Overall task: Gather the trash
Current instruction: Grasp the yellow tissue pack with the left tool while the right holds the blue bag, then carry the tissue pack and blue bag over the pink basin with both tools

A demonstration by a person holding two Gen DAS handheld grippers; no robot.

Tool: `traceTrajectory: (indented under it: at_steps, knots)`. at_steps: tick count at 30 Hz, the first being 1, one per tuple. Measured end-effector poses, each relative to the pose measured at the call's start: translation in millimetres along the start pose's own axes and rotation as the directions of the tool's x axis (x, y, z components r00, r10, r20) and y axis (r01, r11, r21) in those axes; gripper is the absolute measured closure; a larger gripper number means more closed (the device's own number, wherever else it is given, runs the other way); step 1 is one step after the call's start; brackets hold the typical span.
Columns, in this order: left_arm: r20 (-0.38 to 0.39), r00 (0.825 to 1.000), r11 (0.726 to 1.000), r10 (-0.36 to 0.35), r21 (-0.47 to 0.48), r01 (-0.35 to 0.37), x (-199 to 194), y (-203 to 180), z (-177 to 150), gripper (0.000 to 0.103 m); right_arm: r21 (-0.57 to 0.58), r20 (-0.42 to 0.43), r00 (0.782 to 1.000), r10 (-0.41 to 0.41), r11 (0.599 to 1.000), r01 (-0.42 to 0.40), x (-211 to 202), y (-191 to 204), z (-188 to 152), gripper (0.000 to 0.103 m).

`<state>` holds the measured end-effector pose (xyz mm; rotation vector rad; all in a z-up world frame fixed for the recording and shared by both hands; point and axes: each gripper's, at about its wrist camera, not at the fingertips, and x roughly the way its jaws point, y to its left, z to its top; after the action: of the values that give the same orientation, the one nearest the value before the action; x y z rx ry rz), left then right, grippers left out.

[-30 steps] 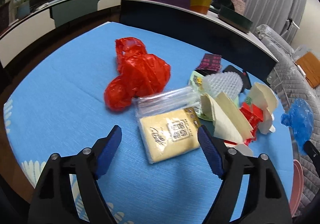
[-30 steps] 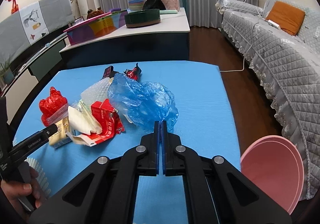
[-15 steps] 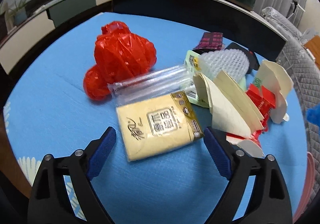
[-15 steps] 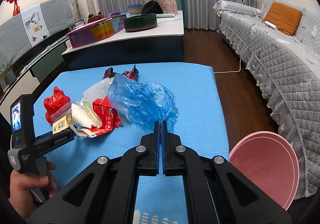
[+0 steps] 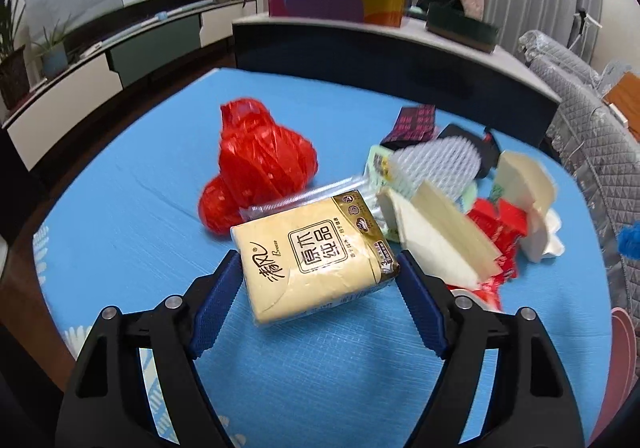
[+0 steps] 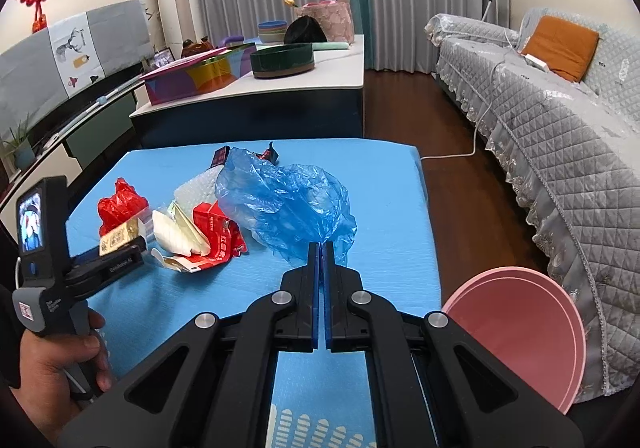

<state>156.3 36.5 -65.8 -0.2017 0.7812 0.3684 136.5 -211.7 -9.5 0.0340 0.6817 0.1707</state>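
A yellow tissue pack (image 5: 316,252) lies on the blue table (image 5: 120,188) between the fingers of my left gripper (image 5: 320,260). Its jaws are closing, and both blue pads touch the pack's sides. Behind the pack sit a clear wrapper (image 5: 304,196) and a crumpled red plastic bag (image 5: 260,156). To the right is a heap of cream paper cones (image 5: 440,232), white foam netting (image 5: 436,160) and red packaging (image 5: 500,224). My right gripper (image 6: 321,246) is shut on the edge of a blue plastic bag (image 6: 284,200).
A pink round bin (image 6: 516,328) stands on the floor off the table's right edge. A dark counter (image 6: 256,108) with boxes and bowls stands behind the table. A grey quilted sofa (image 6: 560,128) runs along the right. A hand (image 6: 52,360) holds the left gripper's handle.
My left gripper moved forward until the tissue pack came between its fingers, and the jaws narrowed onto it. The right gripper drew back slightly, still holding the blue bag.
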Motion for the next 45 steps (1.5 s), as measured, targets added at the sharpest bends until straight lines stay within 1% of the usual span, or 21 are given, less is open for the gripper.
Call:
traceTrajectory:
  at_steps: [3,8,10,15,17,20,26,29,33,36,42,45]
  knots:
    - [0.035,0.999,1.0,-0.03,0.01,0.029,-15.0,-1.7,-0.9,0.028,0.002,0.008,1.0,-0.006,1.0,0.006,-6.6,-0.7,-1.3,0.101]
    - [0.096,0.992,0.995,-0.084,0.058,0.078,-38.8,-14.8,-2.4,0.028,0.007,0.027,0.999,-0.024,1.0,0.024,-20.4,-4.8,-4.0,0.101]
    - [0.121,0.987,0.992,-0.109,0.083,0.099,-48.9,-21.6,-3.4,0.028,0.013,0.036,0.999,-0.036,0.999,0.035,-26.9,-8.9,-5.1,0.101]
    - [0.155,0.974,0.979,-0.168,0.139,0.147,-65.6,-39.0,-6.7,0.028,0.039,0.057,0.996,-0.07,0.997,0.067,-43.2,-22.2,-5.2,0.101]
    - [0.166,0.967,0.972,-0.192,0.167,0.164,-71.4,-47.3,-9.4,0.028,0.068,0.068,0.994,-0.084,0.995,0.079,-51.4,-31.3,-5.2,0.101]
    - [0.17,0.961,0.963,-0.216,0.199,0.182,-76.4,-58.9,-12.5,0.028,0.109,0.082,0.991,-0.108,0.989,0.098,-62.0,-44.3,-7.1,0.101]
    - [0.174,0.951,0.95,-0.254,0.232,0.212,-85.8,-80.1,-17.3,0.028,0.136,0.086,0.985,-0.153,0.981,0.14,-73.6,-65.5,-14.2,0.101]
    - [0.176,0.944,0.938,-0.28,0.258,0.23,-92.0,-93.5,-21.8,0.028,0.153,0.085,0.982,-0.168,0.976,0.154,-78.7,-77.0,-18.6,0.101]
    - [0.171,0.932,0.918,-0.319,0.302,0.258,-99.5,-113.0,-30.6,0.028,0.179,0.077,0.978,-0.194,0.968,0.178,-83.1,-94.0,-25.1,0.101]
    - [0.151,0.923,0.897,-0.355,0.334,0.29,-102.6,-129.3,-37.7,0.028,0.197,0.072,0.974,-0.213,0.961,0.195,-86.4,-107.3,-29.8,0.101]
    - [0.117,0.908,0.865,-0.402,0.374,0.335,-104.7,-152.3,-49.8,0.028,0.225,0.059,0.966,-0.251,0.946,0.232,-91.4,-132.4,-39.8,0.101]
    - [0.105,0.898,0.846,-0.428,0.395,0.357,-106.9,-163.2,-56.0,0.028,0.239,0.051,0.962,-0.267,0.939,0.248,-93.3,-144.1,-45.3,0.101]
